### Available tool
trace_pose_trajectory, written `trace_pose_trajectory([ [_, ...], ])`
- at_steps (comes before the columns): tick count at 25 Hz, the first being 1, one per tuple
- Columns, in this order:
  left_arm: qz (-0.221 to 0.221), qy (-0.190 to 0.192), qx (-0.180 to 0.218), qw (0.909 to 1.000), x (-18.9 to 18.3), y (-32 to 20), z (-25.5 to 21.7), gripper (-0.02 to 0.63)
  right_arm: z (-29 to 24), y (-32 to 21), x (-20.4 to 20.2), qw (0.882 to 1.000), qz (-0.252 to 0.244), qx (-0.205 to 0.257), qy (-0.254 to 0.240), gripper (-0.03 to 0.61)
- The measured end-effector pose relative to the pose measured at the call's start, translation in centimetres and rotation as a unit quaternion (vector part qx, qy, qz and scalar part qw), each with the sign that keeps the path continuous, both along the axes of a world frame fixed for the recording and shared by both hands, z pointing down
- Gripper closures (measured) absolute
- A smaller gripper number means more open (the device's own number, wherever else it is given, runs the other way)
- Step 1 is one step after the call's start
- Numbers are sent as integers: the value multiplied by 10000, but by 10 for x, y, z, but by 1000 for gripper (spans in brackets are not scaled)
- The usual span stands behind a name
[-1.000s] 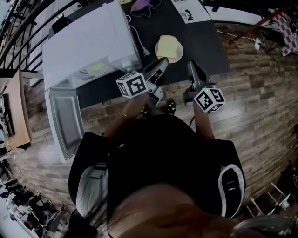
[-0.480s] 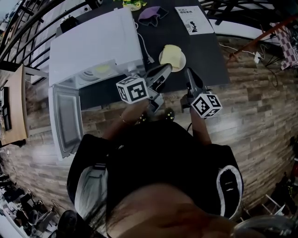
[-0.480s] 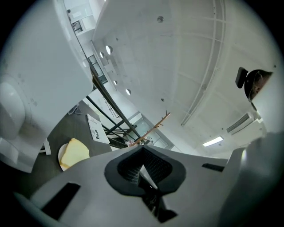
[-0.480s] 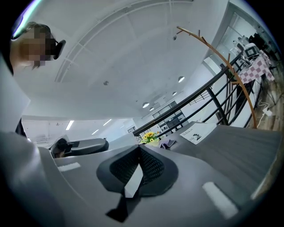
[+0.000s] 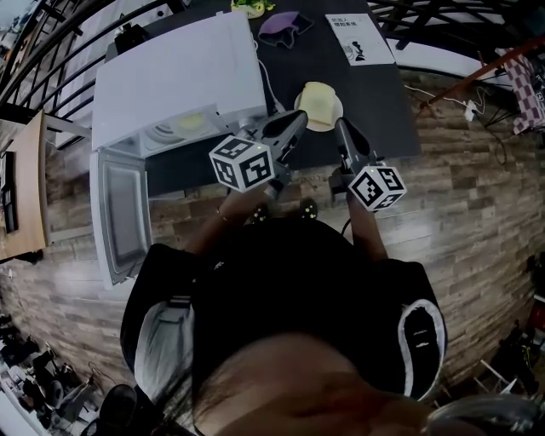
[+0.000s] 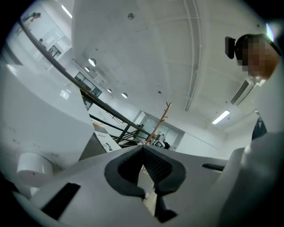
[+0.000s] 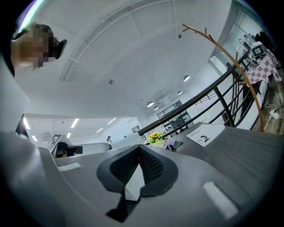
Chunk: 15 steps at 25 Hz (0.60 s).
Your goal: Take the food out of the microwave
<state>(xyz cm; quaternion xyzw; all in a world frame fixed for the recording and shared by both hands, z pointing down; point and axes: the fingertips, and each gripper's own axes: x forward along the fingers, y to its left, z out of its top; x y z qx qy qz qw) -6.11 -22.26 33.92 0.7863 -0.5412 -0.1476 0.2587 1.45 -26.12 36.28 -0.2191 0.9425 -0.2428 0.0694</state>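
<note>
The white microwave (image 5: 174,72) stands at the left end of the dark table (image 5: 383,94), its door (image 5: 119,217) swung open toward me. Inside it lies yellow food (image 5: 191,123) on a plate. A second plate with pale yellow food (image 5: 318,104) sits on the table right of the microwave. My left gripper (image 5: 298,117) is shut and empty, its tip just left of that plate; its jaws (image 6: 143,148) meet with nothing between them. My right gripper (image 5: 340,124) is shut and empty just below the plate, its jaws (image 7: 140,148) pressed together.
A printed sheet (image 5: 358,38) and a purple object (image 5: 285,24) lie at the table's far side, with yellow flowers (image 7: 154,136) beyond. The microwave's cable (image 5: 271,89) runs along the table. A black railing (image 7: 208,95) stands behind, and wood flooring (image 5: 477,187) lies to the right.
Both grippers have moved a little farther over the table, closer to the plate on it. The left gripper's marker cube has rolled. Both stay shut.
</note>
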Motion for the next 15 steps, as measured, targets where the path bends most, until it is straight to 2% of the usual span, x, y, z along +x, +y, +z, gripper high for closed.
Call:
trace_pose_trajectory([
  [5, -91, -486, 35, 9988, -7, 0, -1, 607, 0, 3, -4, 10000, -48, -12, 7, 583],
  [10, -158, -1225, 95, 9923, -10, -1, 1, 607, 0, 4, -7, 10000, -70, -17, -27, 583],
  [15, -132, -1608, 142, 9868, -6, -1, 1, 607, 2, 3, -3, 9999, -30, -129, -63, 583],
])
